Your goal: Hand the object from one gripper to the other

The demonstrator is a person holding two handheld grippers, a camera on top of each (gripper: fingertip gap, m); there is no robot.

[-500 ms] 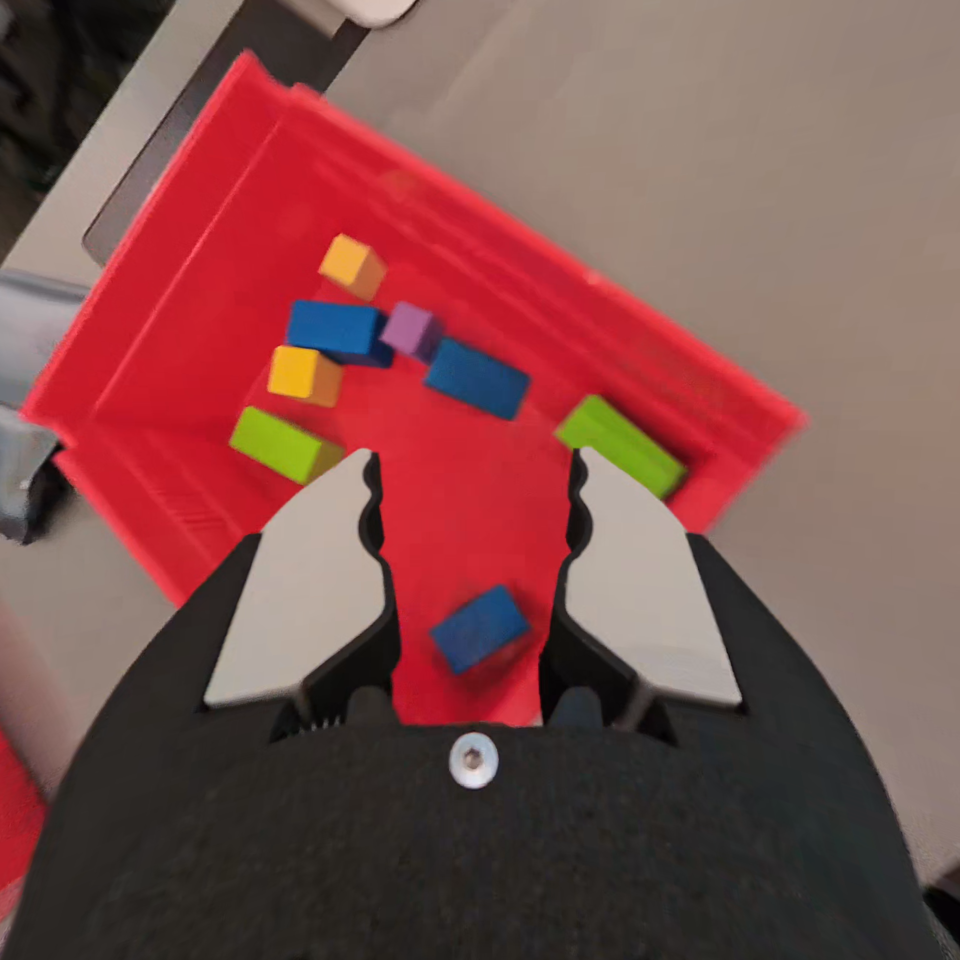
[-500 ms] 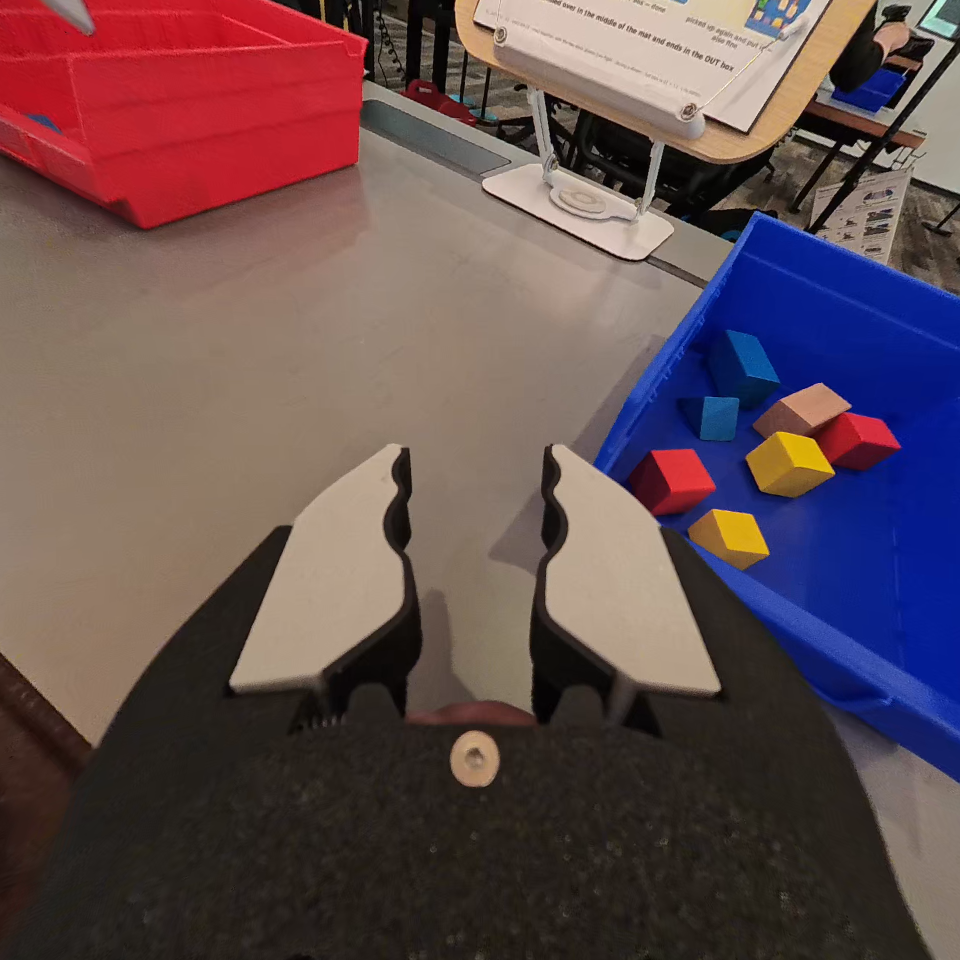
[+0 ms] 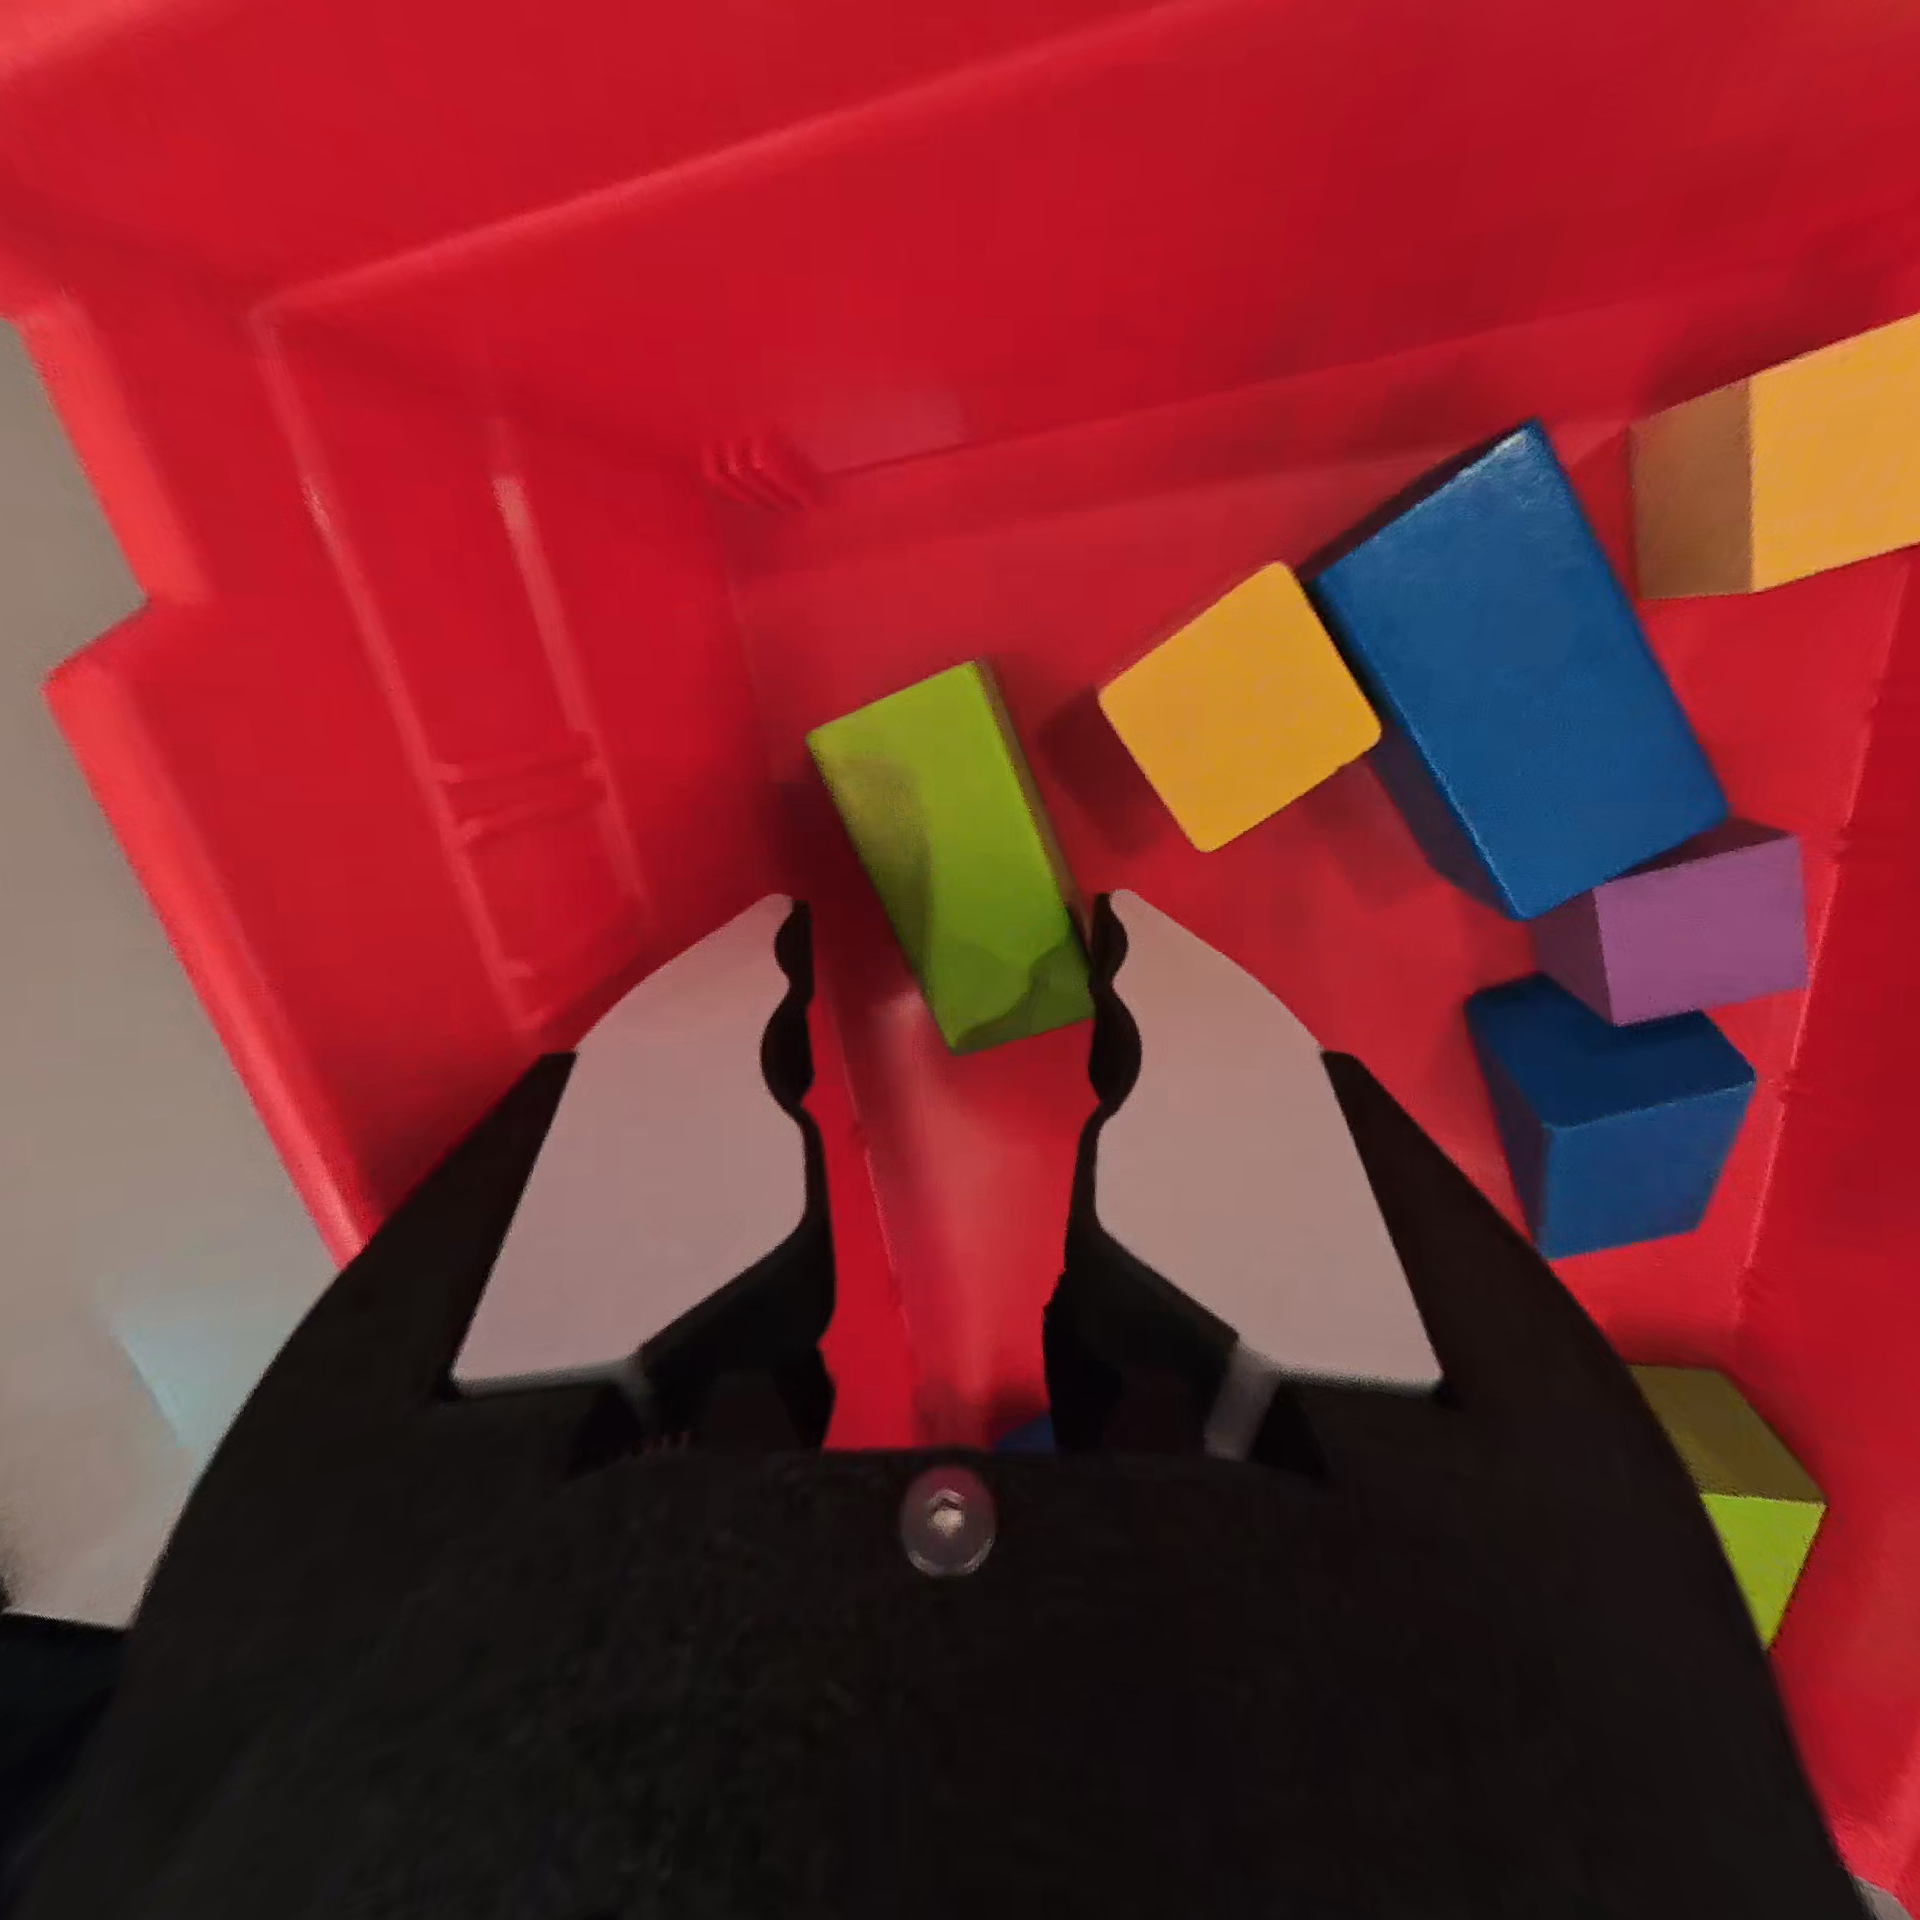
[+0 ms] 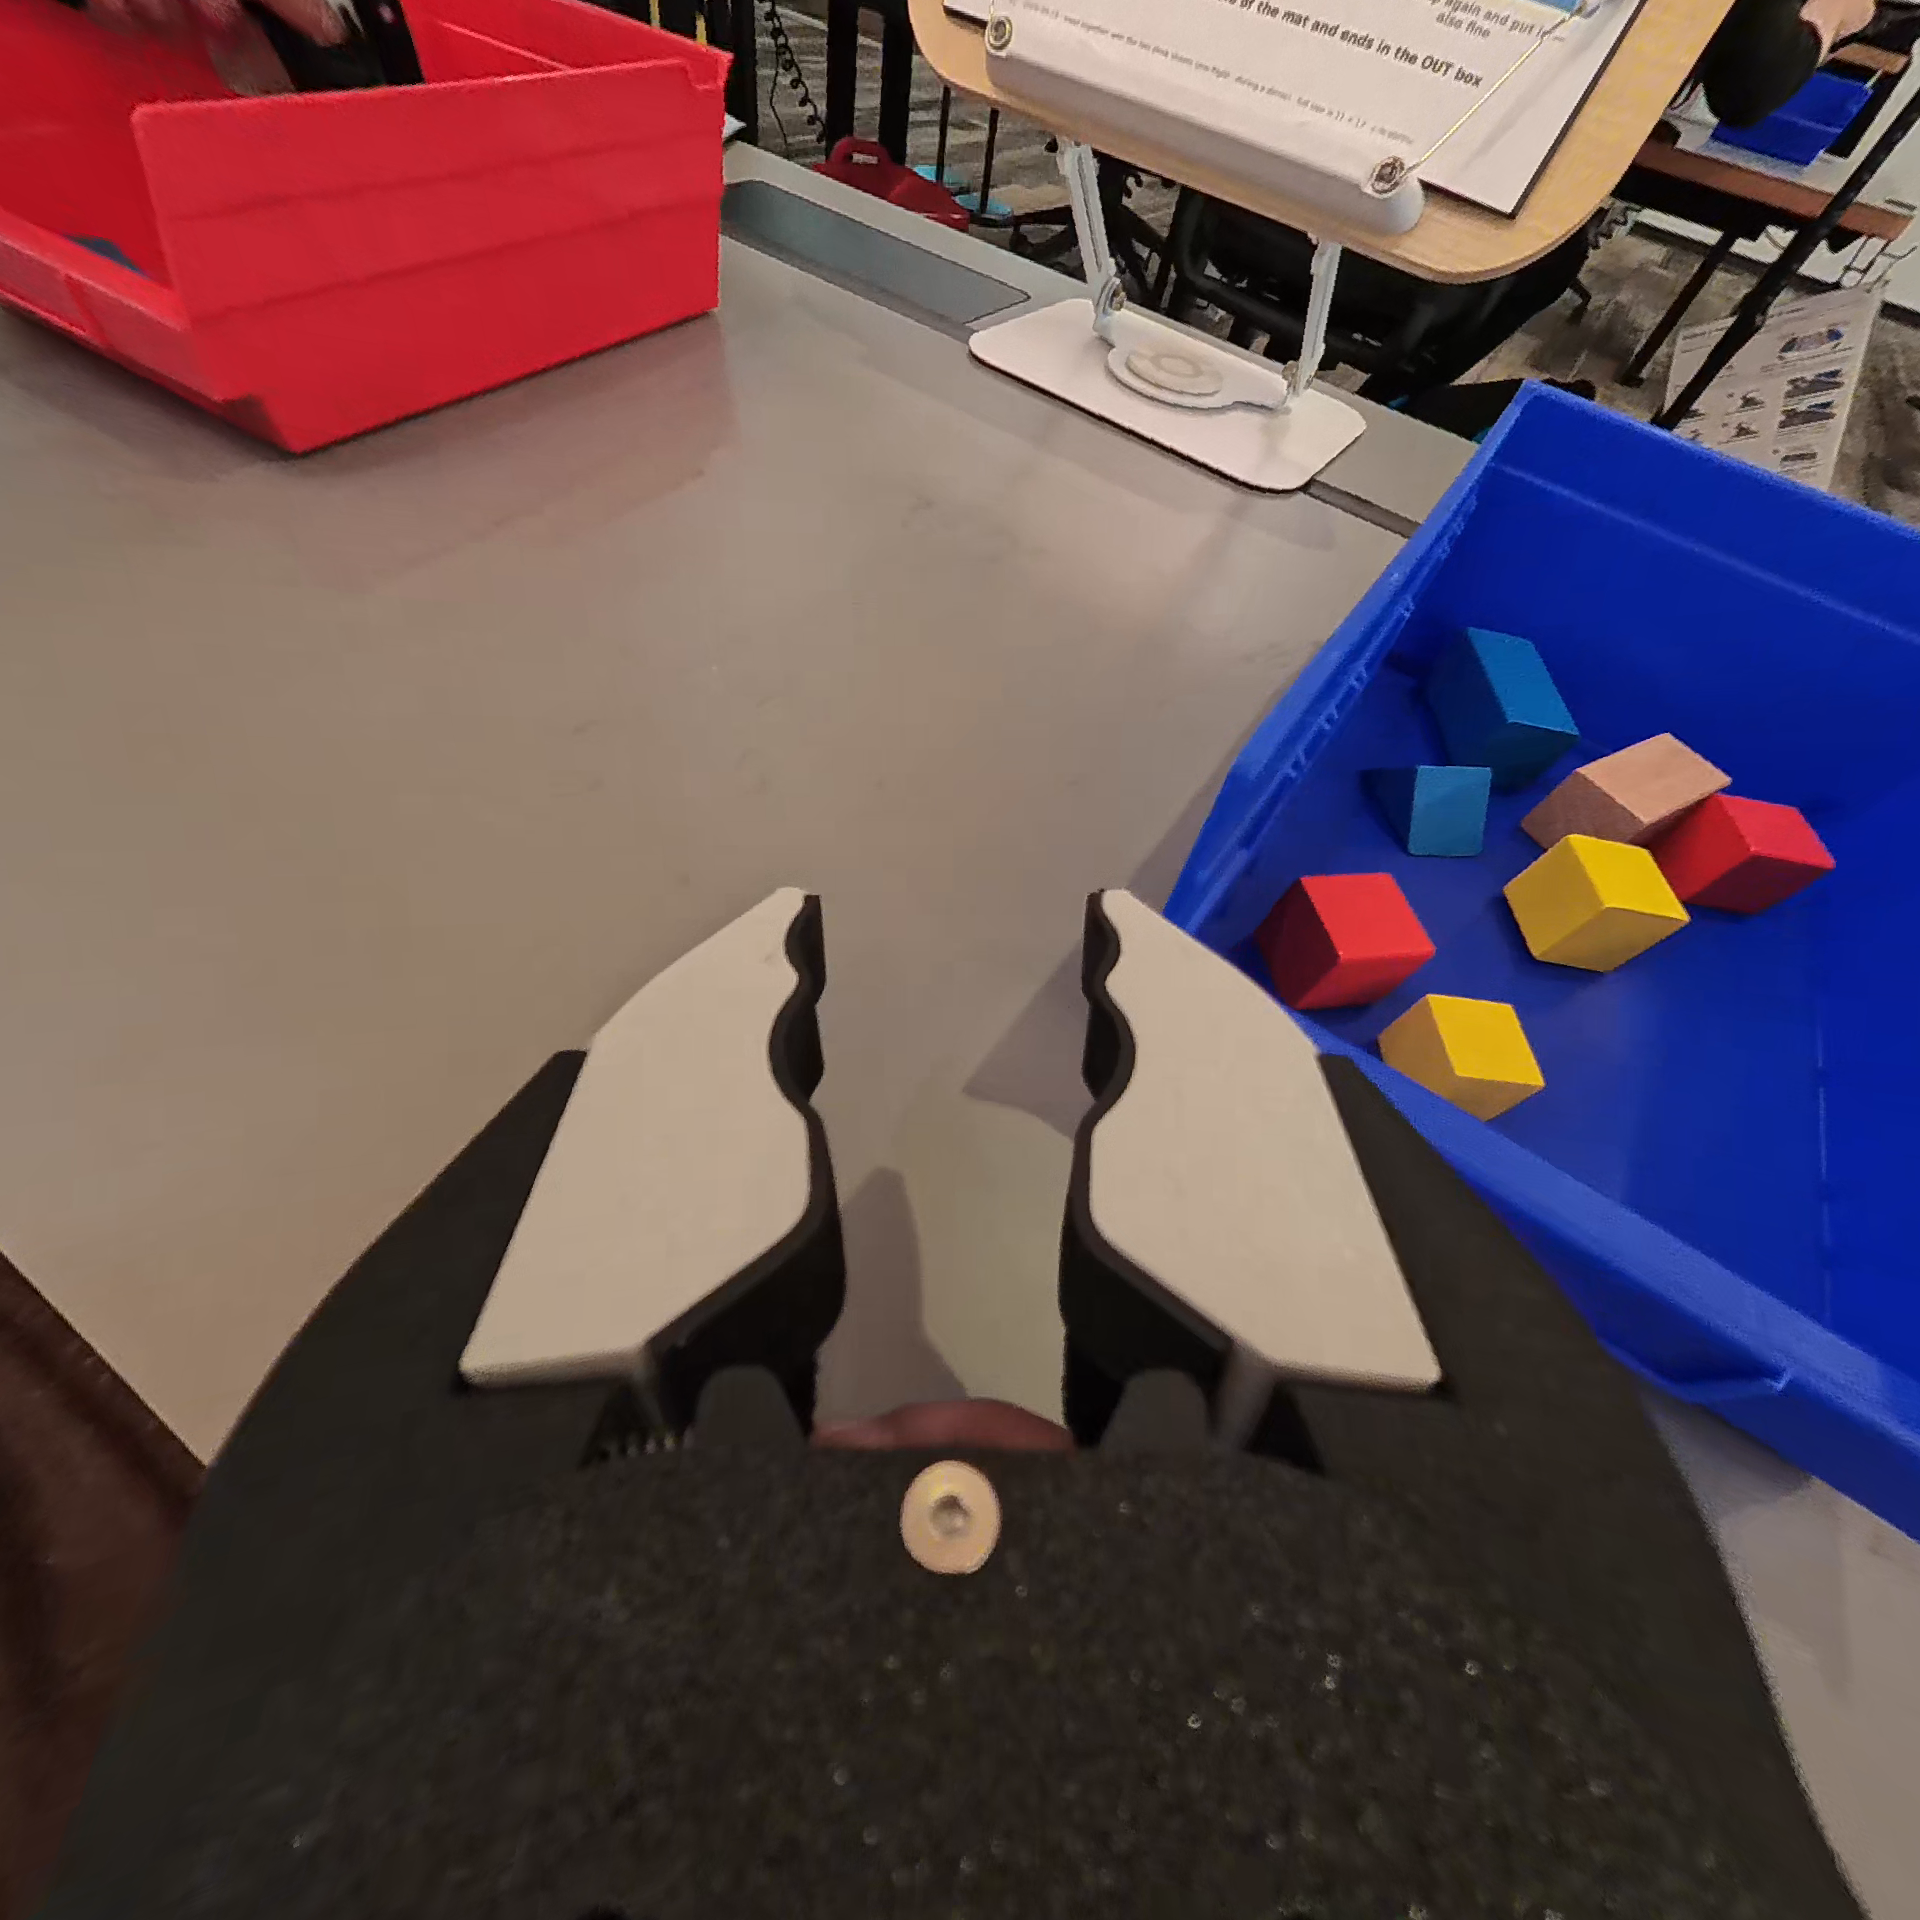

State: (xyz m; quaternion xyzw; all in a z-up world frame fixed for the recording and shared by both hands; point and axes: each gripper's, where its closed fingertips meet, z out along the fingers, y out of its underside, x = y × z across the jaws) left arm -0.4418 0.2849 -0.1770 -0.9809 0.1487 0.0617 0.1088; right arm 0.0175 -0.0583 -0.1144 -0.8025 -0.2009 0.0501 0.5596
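So the red bin (image 3: 436, 644) is full of wooden blocks. From the left wrist view there's a long green block (image 3: 951, 857) lying flat on the floor of it, an orange cube (image 3: 1242, 707) just to its right, then a big blue block (image 3: 1517, 675) touching that cube. A purple cube (image 3: 1688, 914) sits against the blue one's near end, with another blue block (image 3: 1610, 1122) right below it. There's a second orange block (image 3: 1797, 478) cut off at the right edge and another green block (image 3: 1756, 1496) peeking out beside the gripper body.

The blue bin (image 4: 1704, 1226) over on the right side of the grey table (image 4: 520, 727) has its own pile: two red cubes (image 4: 1345, 935), two yellow cubes (image 4: 1595, 899), a tan block (image 4: 1626, 784) leaning on the farther red one, plus a blue block (image 4: 1501, 701) and a small blue wedge (image 4: 1439, 805).

The left gripper (image 3: 948, 909) is down inside the red bin, jaws spread wide with the near end of the long green block sitting between the tips. Its right fingertip looks right against the block's edge, but nothing's clamped yet.

The right gripper (image 4: 951, 904) hangs over bare table next to the blue bin, also wide open and empty. A stand with a sheet (image 4: 1195, 374) is at the back.
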